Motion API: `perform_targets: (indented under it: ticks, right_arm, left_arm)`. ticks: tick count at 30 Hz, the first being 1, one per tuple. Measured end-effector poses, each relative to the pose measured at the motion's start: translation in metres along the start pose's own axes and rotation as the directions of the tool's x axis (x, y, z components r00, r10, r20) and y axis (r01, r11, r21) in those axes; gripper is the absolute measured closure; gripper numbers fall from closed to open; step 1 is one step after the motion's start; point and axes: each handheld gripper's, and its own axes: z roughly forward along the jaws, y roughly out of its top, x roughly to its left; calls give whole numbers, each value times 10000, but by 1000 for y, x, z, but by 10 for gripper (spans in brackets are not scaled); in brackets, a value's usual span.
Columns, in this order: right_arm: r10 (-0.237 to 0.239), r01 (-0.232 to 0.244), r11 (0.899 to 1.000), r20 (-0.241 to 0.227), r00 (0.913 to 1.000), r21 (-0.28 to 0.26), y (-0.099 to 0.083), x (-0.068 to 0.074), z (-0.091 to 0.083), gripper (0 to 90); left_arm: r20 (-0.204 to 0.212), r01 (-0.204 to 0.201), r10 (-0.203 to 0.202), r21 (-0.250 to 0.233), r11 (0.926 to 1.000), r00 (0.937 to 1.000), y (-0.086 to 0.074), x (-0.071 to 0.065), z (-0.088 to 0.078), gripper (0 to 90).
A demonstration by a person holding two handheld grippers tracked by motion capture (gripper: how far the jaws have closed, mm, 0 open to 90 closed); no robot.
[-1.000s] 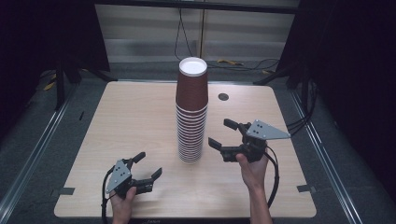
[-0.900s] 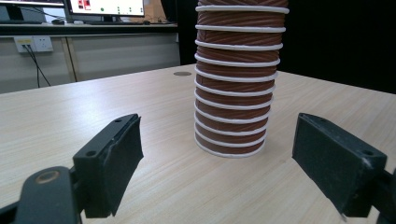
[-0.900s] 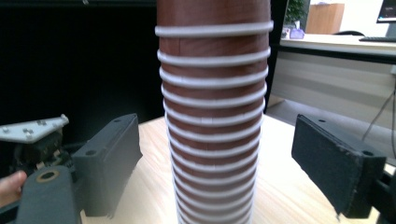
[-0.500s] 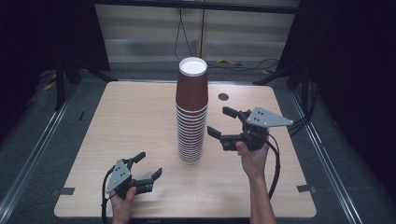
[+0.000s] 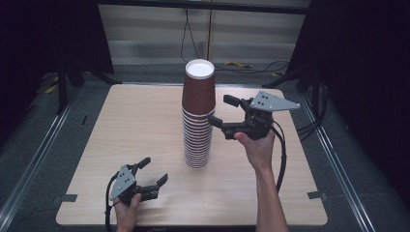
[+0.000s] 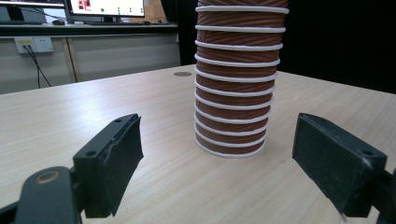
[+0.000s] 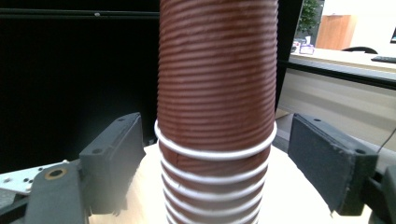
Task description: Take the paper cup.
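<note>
A tall stack of brown ribbed paper cups (image 5: 198, 121) with white rims stands upright at the middle of the wooden table (image 5: 121, 121). My right gripper (image 5: 220, 110) hovers level just right of the stack, near the lower rim of the top cup, open. In the right gripper view the cup stack (image 7: 217, 93) rises close ahead between the spread jaws of the right gripper (image 7: 210, 163), untouched. My left gripper (image 5: 154, 170) rests low at the table's front left, open and holding nothing. In the left gripper view the left gripper (image 6: 219, 158) faces the base of the cup stack (image 6: 233, 93) a short way off.
A small dark round mark (image 5: 230, 100) lies on the table behind the right gripper. Black cables trail from both grippers. Dark floor with metal rails (image 5: 29, 164) surrounds the table. Bare tabletop lies left of the stack.
My right gripper has risen beside the stack and come a little closer to its upper part. The left gripper and the cups have stayed put.
</note>
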Motion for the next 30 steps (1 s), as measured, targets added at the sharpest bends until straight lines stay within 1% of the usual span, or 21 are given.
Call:
perform_targets:
  ticks: [2,3,4,6,7,9,12,13,16,17,18,19,21,23,24,25,26,27,28,29,30]
  right_arm:
    - [61,-62,9999,5,10000,91,5,-2,2,154]
    - [-2,2,9998,-4,10000,198,10,-3,4,143]
    - [-2,2,9998,-4,10000,198,10,-3,4,143]
    - [69,-60,9996,-332,9994,289,16,-4,8,147]
    - [5,6,9992,-293,9996,393,17,-4,10,148]
    - [27,-13,9989,-293,9996,473,19,-4,12,145]
    - [0,20,9982,-332,9994,600,24,-4,17,139]
    - [-35,59,9980,-391,9992,625,28,-5,19,139]
    - [1,33,9974,-478,9989,721,33,-6,21,142]
    - [-62,92,9979,-471,9989,646,38,-5,20,156]
    - [-62,92,9979,-471,9989,646,38,-5,20,156]
    - [-45,77,9981,-529,9986,605,43,-6,20,152]
    - [-26,59,9983,-575,9983,574,46,-6,20,151]
    - [-109,139,9983,-527,9985,558,52,-6,22,141]
    - [-77,111,9984,-604,9981,554,55,-6,24,142]
    - [-135,180,9973,-626,9979,716,60,-6,29,143]
    - [-135,180,9973,-626,9979,716,60,-6,29,143]
    - [-72,127,9969,-705,9975,782,62,-8,32,143]
    - [-66,128,9956,-674,9977,933,65,-10,38,142]
    - [-66,128,9956,-674,9977,933,65,-10,38,142]
    - [52,29,9950,-808,9967,996,67,-12,42,142]
  left_arm:
    - [-3,-16,16,-3,10000,10000,0,0,0,156]
    - [-7,-19,19,-3,10000,10000,0,0,0,157]
    - [-12,-10,10,-12,10000,10000,0,0,0,157]
    - [-2,-17,17,6,10000,10000,0,0,0,156]
    - [-2,-17,17,6,10000,10000,0,0,0,157]
    - [-15,-114,114,31,9999,9999,0,0,0,157]
    - [7,-130,130,45,9999,9999,0,0,0,157]
    - [28,-121,121,64,9999,9999,0,1,0,157]
    - [90,-94,93,59,9999,9999,0,1,0,157]
    - [75,-86,86,42,10000,9999,0,1,0,157]
    - [75,-86,86,42,10000,9999,0,1,0,157]
    - [77,-84,83,45,10000,9999,0,1,0,156]
    - [83,-101,101,52,9999,9999,0,1,0,157]
    - [72,-101,100,56,9999,9999,0,1,0,157]
    - [71,-107,107,52,9999,9999,0,1,0,157]
    - [81,-105,105,61,9999,9999,0,1,0,157]
    - [81,-105,105,61,9999,9999,0,1,0,157]
    - [49,-93,93,59,9999,9999,0,1,0,157]
    - [58,-127,127,56,9999,9999,0,1,0,157]
    - [71,-99,99,69,9999,9999,0,1,0,157]
    - [82,-83,83,67,9999,9999,0,1,0,157]
